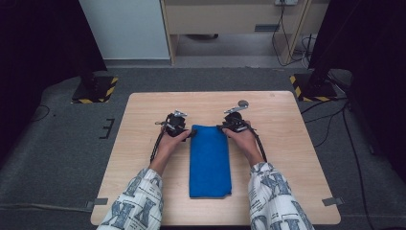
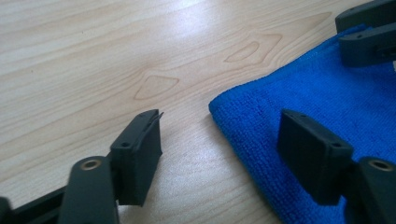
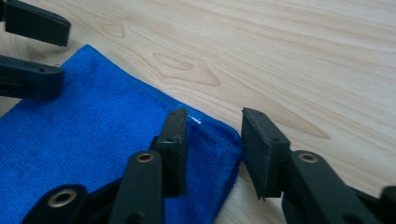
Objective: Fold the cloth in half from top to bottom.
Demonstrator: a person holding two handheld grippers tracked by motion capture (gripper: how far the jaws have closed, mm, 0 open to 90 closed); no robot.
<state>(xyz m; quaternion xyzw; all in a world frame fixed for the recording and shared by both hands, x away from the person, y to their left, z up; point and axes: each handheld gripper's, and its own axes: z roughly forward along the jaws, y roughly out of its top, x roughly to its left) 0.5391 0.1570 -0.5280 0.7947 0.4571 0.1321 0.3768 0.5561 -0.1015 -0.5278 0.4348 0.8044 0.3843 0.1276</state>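
Observation:
A folded blue towel [image 1: 209, 160] lies lengthwise in the middle of the wooden table [image 1: 143, 110]. My left gripper [image 1: 190, 133] is low at the towel's far left corner. In the left gripper view the towel [image 2: 327, 102] has that corner between my open jaws [image 2: 219, 121], one over bare wood and one over the cloth. My right gripper [image 1: 223, 128] is at the far right corner. In the right gripper view its jaws [image 3: 215, 116] straddle the towel's [image 3: 93, 140] hemmed edge with a gap still showing. Each view shows the other gripper's jaws farther off.
Bare wood surrounds the towel on all sides. Off the table on the grey floor, two black stands with striped bases [image 1: 93, 90] [image 1: 313, 87] flank the far corners. Cables [image 1: 330, 120] run on the right, and a wooden cabinet [image 1: 230, 19] stands at the back.

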